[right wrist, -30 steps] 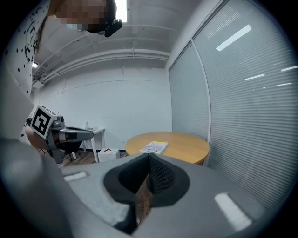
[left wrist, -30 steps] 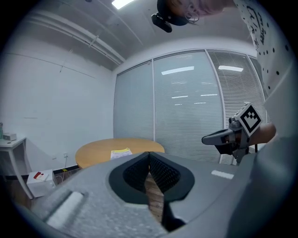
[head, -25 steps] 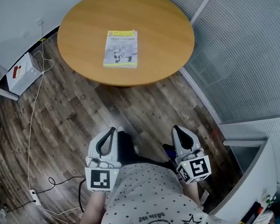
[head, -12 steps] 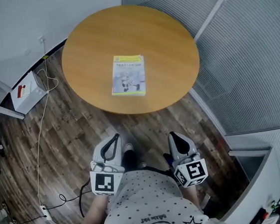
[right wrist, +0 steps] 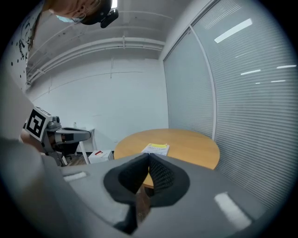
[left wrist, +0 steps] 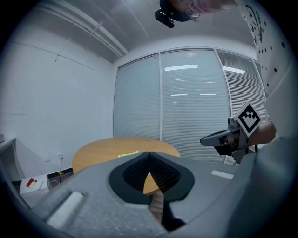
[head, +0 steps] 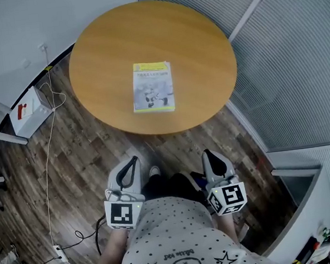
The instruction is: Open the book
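A closed book (head: 153,87) with a yellow and white cover lies flat near the middle of the round wooden table (head: 100,53). Both grippers are held close to the person's body, well short of the table's near edge and apart from the book. My left gripper (head: 132,161) is shut with nothing in it, and my right gripper (head: 209,154) is shut and empty too. In the left gripper view the closed jaw tips (left wrist: 149,154) point at the table with the book (left wrist: 127,154) beyond. In the right gripper view the book (right wrist: 156,148) lies past the closed tips (right wrist: 149,155).
A white box (head: 25,110) with a red mark stands on the wooden floor left of the table, with cables (head: 46,165) and a power strip (head: 59,251) near it. A blind-covered glass wall (head: 286,55) curves round the right side. A white counter (head: 307,207) is at lower right.
The person has stepped closer to the table, so the book and table sit lower and nearer in the head view. Both grippers stay shut at the person's waist.
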`<state>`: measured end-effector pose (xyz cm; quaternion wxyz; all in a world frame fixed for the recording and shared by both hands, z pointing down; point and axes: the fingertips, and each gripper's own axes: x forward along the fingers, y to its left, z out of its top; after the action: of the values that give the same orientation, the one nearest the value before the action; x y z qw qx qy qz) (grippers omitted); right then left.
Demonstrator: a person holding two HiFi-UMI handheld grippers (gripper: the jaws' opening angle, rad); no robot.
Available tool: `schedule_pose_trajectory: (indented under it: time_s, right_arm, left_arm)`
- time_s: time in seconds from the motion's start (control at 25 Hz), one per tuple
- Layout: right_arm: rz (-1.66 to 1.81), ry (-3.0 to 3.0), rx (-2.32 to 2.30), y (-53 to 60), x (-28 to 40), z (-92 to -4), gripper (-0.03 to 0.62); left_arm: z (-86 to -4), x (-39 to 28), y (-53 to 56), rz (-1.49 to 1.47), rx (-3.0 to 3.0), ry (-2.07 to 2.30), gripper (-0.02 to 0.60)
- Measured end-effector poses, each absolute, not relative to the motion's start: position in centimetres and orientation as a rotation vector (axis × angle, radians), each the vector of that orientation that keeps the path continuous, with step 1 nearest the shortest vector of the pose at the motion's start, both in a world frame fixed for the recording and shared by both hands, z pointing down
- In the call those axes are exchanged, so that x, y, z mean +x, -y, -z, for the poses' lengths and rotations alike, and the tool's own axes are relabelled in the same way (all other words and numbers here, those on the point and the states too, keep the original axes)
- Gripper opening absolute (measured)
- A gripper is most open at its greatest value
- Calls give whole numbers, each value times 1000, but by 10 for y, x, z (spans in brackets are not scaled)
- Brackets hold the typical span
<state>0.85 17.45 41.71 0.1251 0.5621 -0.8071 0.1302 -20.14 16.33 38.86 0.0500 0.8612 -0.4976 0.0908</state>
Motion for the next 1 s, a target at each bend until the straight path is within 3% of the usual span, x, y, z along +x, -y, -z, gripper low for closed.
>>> schedule_pose_trajectory:
  time_s: [1.0]
  right_arm:
    - [-397,2396,1567,-74,32,-427,4]
  left_arm:
    - [-404,-183,-81,-283,2481,1632,11]
